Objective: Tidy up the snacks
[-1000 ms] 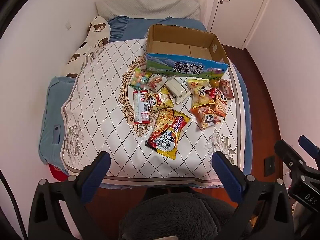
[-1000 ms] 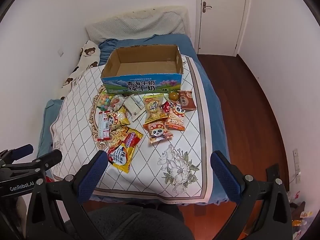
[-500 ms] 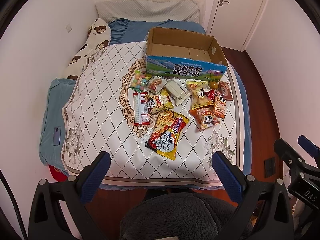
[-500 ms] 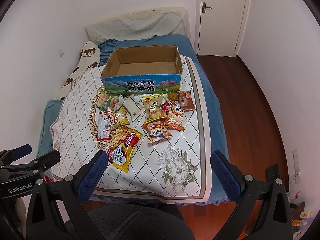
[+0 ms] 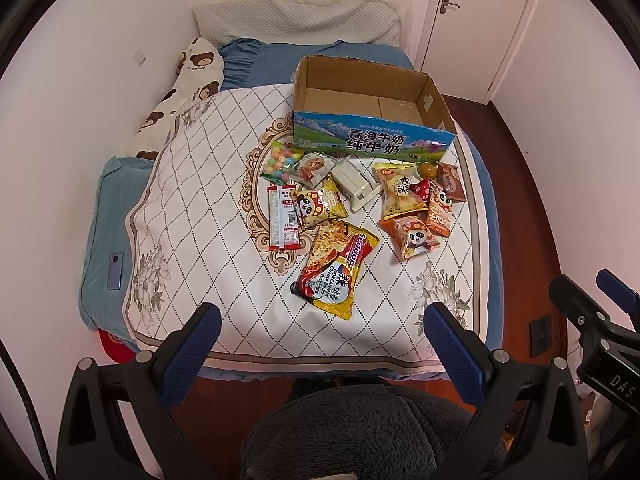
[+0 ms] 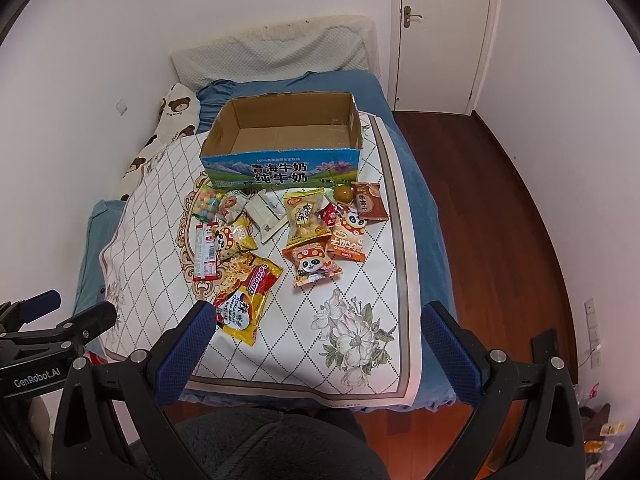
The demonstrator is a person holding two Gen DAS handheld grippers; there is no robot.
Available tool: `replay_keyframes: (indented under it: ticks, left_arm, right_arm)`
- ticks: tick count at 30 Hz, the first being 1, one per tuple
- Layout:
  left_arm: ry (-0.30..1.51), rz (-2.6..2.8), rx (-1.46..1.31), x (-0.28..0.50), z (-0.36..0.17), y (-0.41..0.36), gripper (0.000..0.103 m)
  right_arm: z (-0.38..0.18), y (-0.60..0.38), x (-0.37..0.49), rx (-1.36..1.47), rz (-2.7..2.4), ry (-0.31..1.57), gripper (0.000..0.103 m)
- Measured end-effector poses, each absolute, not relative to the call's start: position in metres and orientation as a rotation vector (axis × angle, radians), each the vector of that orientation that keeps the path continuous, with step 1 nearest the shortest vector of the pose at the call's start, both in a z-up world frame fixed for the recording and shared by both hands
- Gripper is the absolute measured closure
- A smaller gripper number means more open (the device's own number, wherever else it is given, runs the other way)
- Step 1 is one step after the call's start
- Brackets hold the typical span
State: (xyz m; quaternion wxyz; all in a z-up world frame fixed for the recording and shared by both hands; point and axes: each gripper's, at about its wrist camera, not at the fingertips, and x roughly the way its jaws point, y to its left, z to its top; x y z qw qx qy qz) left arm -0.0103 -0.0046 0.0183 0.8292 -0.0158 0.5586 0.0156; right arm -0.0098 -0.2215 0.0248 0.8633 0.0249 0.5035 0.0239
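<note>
- Since a second ago, both views are seen drawn back slightly from the bed; nothing on it has been shifted.
- Snack packets are spread on the quilt just before an open cardboard box, which holds nothing visible.
- Nearest lies a yellow noodle packet; panda-printed bags and a candy bag are scattered nearer the box.
- Left tongs are held wide open above the bed's foot, gripping nothing.
- Right tongs are likewise spread wide and empty.
- A bear-print pillow is pressed against the wall.
</note>
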Motion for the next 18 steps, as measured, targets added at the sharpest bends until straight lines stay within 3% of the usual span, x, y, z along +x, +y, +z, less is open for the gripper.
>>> replay_keyframes:
  ticks: [18]
  left_arm:
    - [1.177, 0.025, -0.032, -0.0069, 0.0163, -0.0094, 0.0]
  right_arm:
    - [0.0223, -0.2231, -0.0066, 0.056, 0.046, 1.054, 0.0]
